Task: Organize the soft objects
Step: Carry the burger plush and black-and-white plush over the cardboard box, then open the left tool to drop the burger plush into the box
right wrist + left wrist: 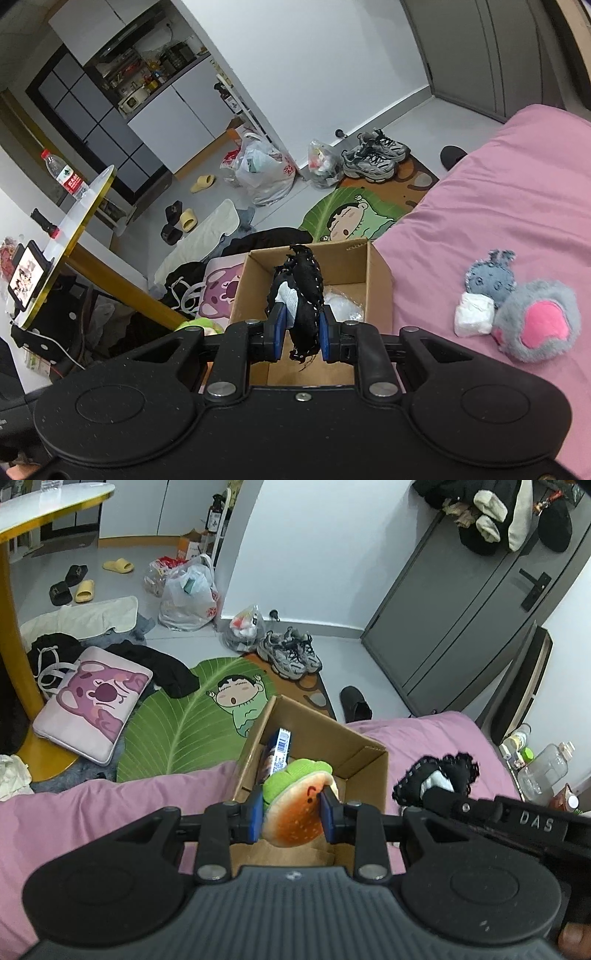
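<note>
My left gripper (291,814) is shut on a burger plush toy (295,812) with a green lettuce layer, held over the open cardboard box (365,755) on the pink bed. My right gripper (301,328) is shut on a black stitched soft toy (303,291) with a white patch, held above the same box (380,269). That toy also shows in the left wrist view (439,777). A blue-grey bunny plush (489,278), a grey and pink plush (539,321) and a white soft bundle (474,314) lie on the bed to the right.
The box holds a blue and white packet (279,751) and clear plastic wrap (343,306). Beside the bed lie a leaf-shaped cartoon rug (184,720), a pink bear bag (92,701), clothes, sneakers (290,653) and plastic bags. A round gold-edged table (70,236) stands left.
</note>
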`<action>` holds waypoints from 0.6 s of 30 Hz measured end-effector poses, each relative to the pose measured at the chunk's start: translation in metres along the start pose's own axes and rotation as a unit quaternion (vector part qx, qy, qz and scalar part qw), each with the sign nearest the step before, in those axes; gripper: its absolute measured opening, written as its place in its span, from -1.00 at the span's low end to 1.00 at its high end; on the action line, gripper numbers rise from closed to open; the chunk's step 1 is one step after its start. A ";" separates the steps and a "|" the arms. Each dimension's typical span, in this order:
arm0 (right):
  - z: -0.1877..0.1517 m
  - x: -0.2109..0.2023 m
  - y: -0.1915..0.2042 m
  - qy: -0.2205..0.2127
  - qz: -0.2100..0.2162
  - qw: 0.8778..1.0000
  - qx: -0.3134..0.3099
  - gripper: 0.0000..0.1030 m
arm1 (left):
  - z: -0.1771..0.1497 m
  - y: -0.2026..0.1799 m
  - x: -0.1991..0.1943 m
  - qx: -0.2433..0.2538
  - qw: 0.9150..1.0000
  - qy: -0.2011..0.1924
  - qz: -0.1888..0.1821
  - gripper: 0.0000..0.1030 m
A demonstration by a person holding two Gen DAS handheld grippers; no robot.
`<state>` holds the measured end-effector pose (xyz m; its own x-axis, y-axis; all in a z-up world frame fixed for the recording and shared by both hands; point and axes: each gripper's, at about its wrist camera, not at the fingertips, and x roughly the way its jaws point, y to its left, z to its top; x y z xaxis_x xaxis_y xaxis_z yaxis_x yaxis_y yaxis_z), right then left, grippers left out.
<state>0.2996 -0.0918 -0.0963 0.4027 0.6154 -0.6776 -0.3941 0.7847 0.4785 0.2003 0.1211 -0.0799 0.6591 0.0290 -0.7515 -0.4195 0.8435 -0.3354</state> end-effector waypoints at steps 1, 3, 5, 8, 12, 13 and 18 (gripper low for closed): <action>0.000 0.005 0.000 0.001 0.004 1.000 -0.002 -0.64 | 0.000 0.000 0.004 0.002 1.000 0.002 0.001 -0.42; -0.004 0.012 -0.002 0.004 0.008 1.000 -0.005 -0.63 | -0.002 0.001 0.012 0.004 1.000 0.008 0.004 -0.41; -0.008 0.019 -0.004 0.013 0.015 1.000 0.001 -0.63 | -0.004 0.003 0.021 0.007 1.000 0.017 0.007 -0.41; -0.010 0.026 0.001 0.019 0.022 0.999 -0.016 -0.63 | -0.007 0.004 0.034 0.014 0.999 0.028 0.017 -0.41; -0.009 0.033 0.002 0.033 0.033 0.999 -0.018 -0.63 | -0.012 0.009 0.048 0.010 0.999 0.044 0.024 -0.40; -0.010 0.036 0.002 0.036 0.037 0.999 -0.018 -0.63 | -0.014 0.010 0.051 0.008 0.999 0.047 0.026 -0.40; -0.013 0.051 0.003 0.053 0.042 0.998 -0.018 -0.63 | -0.019 0.016 0.058 -0.003 0.998 0.059 0.032 -0.39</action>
<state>0.3081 -0.0594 -0.1367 0.2785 0.6669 -0.6912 -0.4527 0.7258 0.5179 0.2196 0.1259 -0.1398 0.5522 0.0193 -0.8335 -0.4626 0.8388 -0.2871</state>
